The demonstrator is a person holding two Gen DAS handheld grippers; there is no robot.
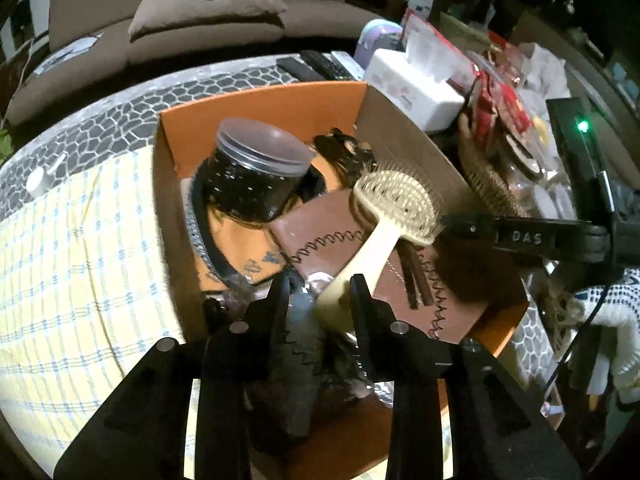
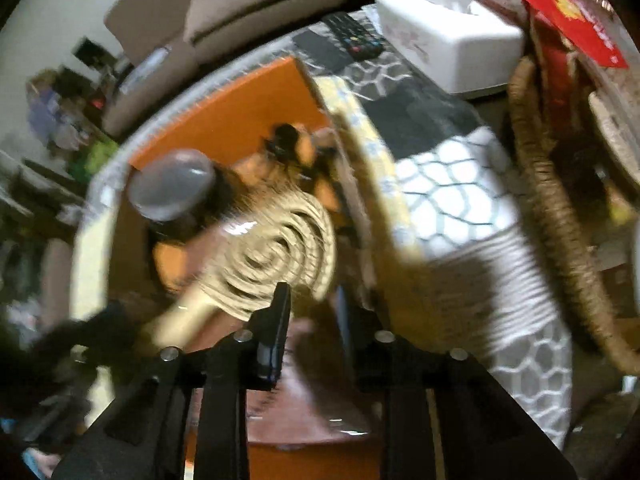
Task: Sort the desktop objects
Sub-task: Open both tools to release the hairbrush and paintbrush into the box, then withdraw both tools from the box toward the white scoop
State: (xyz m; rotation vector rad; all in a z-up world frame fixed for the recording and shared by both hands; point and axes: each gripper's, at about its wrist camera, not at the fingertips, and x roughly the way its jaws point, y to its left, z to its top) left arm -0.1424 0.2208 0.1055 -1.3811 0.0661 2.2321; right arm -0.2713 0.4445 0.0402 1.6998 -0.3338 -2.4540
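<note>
in the orange box (image 1: 256, 100) we're already seeing a jar (image 1: 256, 176), a notebook (image 1: 360, 248) & dark bits at the back, so sorting is looking well along. we're holding the brush (image 1: 384, 216) w/ the left gripper (image 1: 320, 292), fingers narrowed on its handle, head hanging over the notebook, not yet set down. right gripper (image 2: 310, 304) is hovering just beside the brush head, fingers narrow w/ nothing between them. still left, we're judging: remotes (image 1: 320, 64) & clutter by the tissue box (image 1: 412, 84).
</note>
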